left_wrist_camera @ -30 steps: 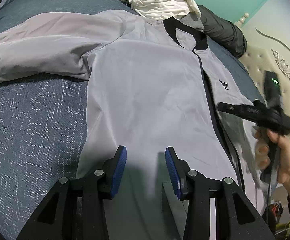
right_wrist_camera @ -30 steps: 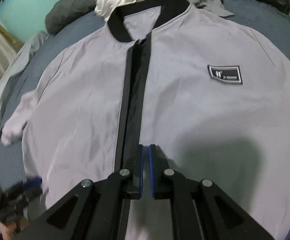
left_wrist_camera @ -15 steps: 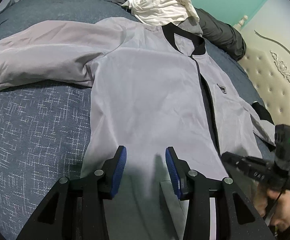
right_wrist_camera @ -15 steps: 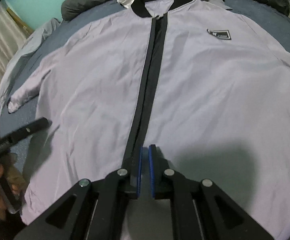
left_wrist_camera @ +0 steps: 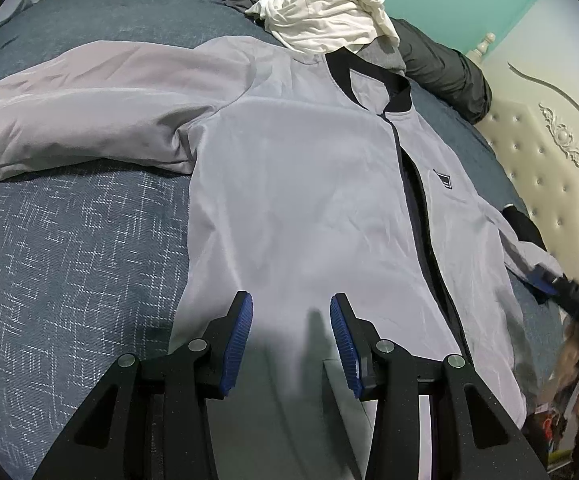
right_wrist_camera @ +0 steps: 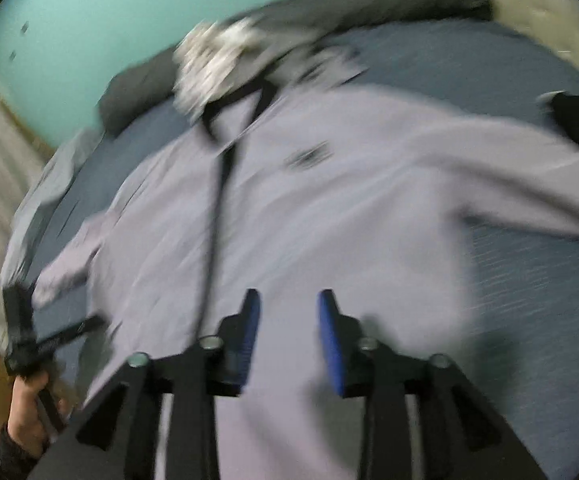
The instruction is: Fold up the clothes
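A pale grey jacket [left_wrist_camera: 301, 200] with a black collar, black front placket and a small chest patch lies flat, front up, on the blue bedspread [left_wrist_camera: 69, 264]. Its sleeves spread out to both sides. My left gripper [left_wrist_camera: 291, 304] hovers open over the jacket's lower hem, left of the placket, with nothing between its fingers. The right wrist view is blurred by motion; there my right gripper [right_wrist_camera: 287, 300] stands open above the jacket [right_wrist_camera: 329, 208], right of the placket. The right gripper also shows at the right edge of the left wrist view [left_wrist_camera: 545, 280], held by a hand.
A crumpled white garment [left_wrist_camera: 325, 12] and dark grey clothes [left_wrist_camera: 445, 68] are piled beyond the collar. A cream tufted headboard [left_wrist_camera: 545, 152] rises on the right. A teal wall stands behind the bed. The other hand-held gripper [right_wrist_camera: 29, 340] shows at the lower left of the right wrist view.
My right gripper has gone from shut to open and swung quickly to the right side of the jacket. The left gripper has stayed open over the hem.
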